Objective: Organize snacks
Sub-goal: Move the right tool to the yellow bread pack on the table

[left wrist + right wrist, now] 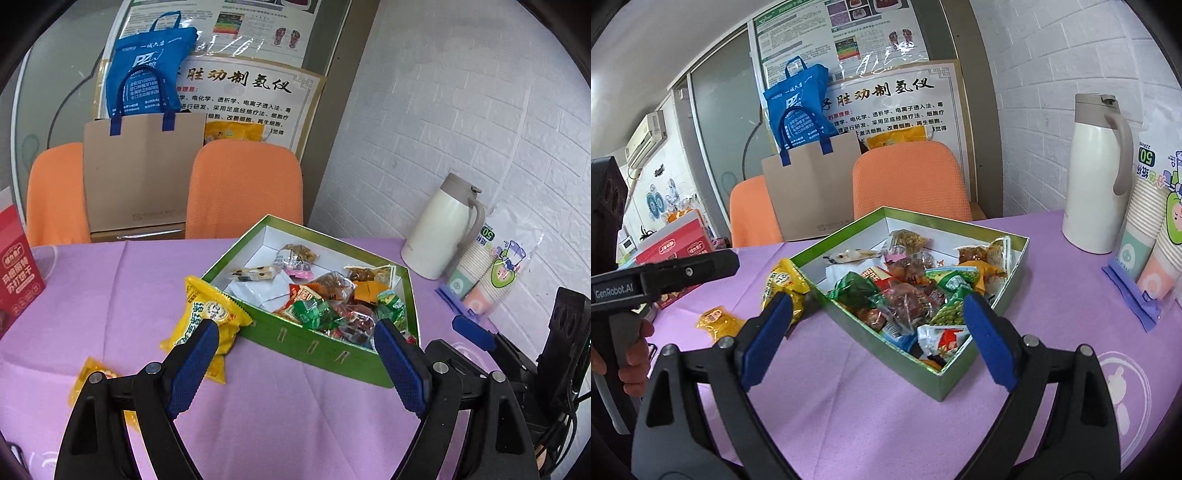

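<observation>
A green box (332, 354) (955, 376) holding several wrapped snacks sits on the purple tablecloth (122, 288). A yellow snack pack (210, 314) (783, 280) leans against the box's left wall. A small orange-yellow pack (90, 376) (714, 319) lies on the cloth further left. My left gripper (295, 332) is open and holds nothing, hovering before the box's near wall, its left finger in front of the yellow pack. My right gripper (879, 306) is open and holds nothing, above the box's near corner. A hand (631, 369) holds the left gripper's body at the left edge.
A white thermos jug (439, 232) (1097, 173) and a sleeve of paper cups (491, 273) (1156, 229) stand at the right by the brick wall. A red biscuit box (16, 266) (676, 243) stands at the left. Orange chairs (243, 188) and a paper bag (140, 170) are behind the table.
</observation>
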A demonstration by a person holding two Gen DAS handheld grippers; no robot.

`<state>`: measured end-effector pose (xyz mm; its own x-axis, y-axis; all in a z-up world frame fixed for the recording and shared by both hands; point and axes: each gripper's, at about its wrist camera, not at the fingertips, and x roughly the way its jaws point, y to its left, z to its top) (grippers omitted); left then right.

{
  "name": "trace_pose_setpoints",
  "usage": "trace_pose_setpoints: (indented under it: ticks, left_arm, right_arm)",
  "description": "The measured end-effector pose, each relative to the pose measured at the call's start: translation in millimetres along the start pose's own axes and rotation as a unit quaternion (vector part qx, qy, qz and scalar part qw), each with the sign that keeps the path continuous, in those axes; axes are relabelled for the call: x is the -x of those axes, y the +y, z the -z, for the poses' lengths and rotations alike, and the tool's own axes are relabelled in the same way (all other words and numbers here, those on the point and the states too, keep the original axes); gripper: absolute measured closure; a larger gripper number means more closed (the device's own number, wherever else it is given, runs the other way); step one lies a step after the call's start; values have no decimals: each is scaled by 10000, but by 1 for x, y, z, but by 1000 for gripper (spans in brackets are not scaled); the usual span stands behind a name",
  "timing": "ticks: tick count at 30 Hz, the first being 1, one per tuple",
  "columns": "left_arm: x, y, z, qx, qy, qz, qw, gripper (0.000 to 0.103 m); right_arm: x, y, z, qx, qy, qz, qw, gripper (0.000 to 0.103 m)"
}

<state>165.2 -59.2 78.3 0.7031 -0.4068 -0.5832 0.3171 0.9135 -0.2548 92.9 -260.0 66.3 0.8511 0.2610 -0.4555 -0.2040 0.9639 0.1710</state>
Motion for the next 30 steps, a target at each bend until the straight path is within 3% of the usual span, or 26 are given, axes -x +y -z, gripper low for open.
trace_pose_setpoints:
  ticks: [6, 15, 22, 30]
  left_arm:
    - [24, 40, 33, 357, -42, -287, 9989, 15]
    - [41, 118, 90, 1065, 248, -760, 9911, 15]
    - [57, 164, 106, 1612, 161, -829, 9833, 15]
    - [74, 192, 119, 1841, 71, -889, 9789, 15]
  right_arm:
    - [-8, 30, 16, 128, 291, -403, 9987, 10]
    - [-63, 99, 56, 840, 1311, -954, 9832, 10]
    - [-96, 146, 60, 1221, 1601, -1318, 9706, 15]
    - [-144, 191, 54, 1588, 1712, -1757, 9564, 15]
